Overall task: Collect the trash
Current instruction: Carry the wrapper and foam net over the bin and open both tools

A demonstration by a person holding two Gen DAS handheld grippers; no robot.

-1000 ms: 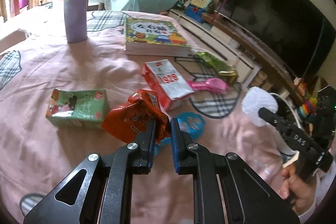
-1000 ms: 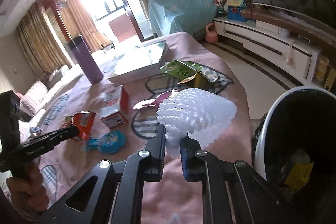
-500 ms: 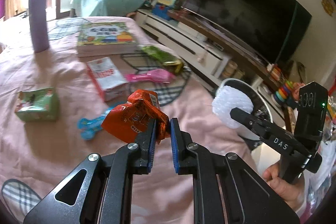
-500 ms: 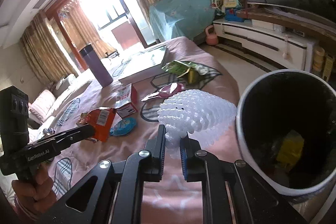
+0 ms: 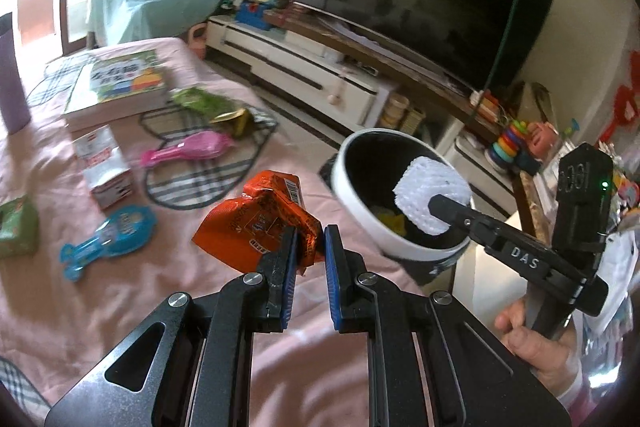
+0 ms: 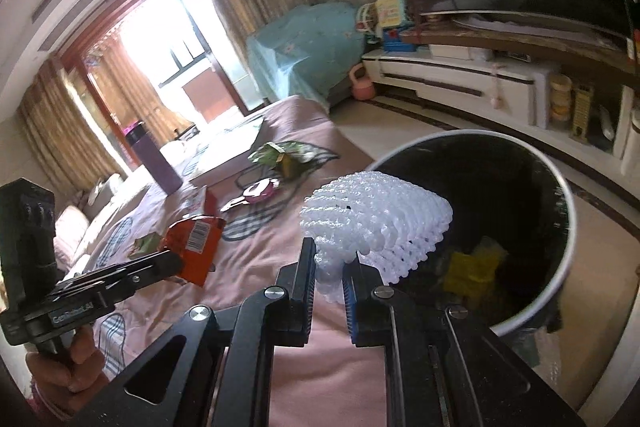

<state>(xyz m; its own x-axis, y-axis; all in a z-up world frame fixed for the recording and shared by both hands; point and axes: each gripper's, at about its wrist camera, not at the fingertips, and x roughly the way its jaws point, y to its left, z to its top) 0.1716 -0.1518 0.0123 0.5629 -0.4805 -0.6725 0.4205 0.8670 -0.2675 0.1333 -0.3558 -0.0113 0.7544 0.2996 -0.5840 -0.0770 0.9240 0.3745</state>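
Right gripper (image 6: 329, 269) pinching white foam net (image 6: 380, 223) over trash bin (image 6: 560, 235) | left gripper (image 5: 308, 247) gripping orange wrapper (image 5: 256, 223) above the pink bedspread (image 5: 120, 291)

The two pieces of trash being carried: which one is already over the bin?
The white foam net in the right gripper overlaps the bin opening; the orange wrapper hangs over the pink cloth.
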